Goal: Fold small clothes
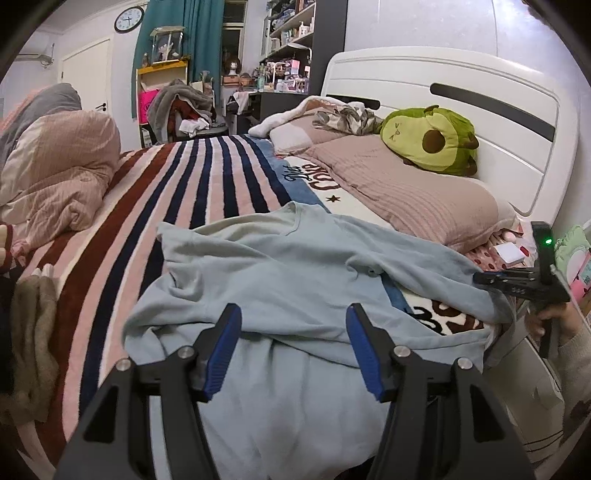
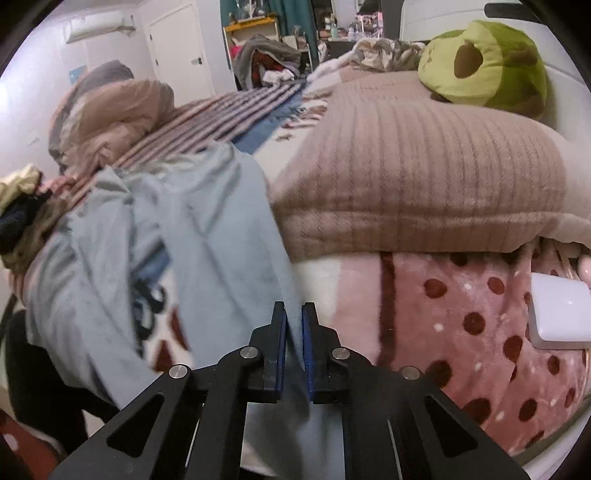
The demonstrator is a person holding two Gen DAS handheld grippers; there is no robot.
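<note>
Right gripper (image 2: 294,314) fingers pinching blue shirt (image 2: 221,229); left gripper (image 1: 293,314) fingers wide, seemingly empty.

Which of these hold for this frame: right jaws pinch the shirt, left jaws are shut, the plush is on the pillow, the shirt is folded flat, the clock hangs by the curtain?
1. The right gripper has its jaws closed on the shirt. True.
2. The left gripper has its jaws shut. False: they stand wide apart above the shirt, holding nothing.
3. The plush sits on the pillow. True.
4. The shirt lies neatly folded. False: it is spread out and rumpled on the blanket.
5. A clock hangs left of the curtain. True.
</note>
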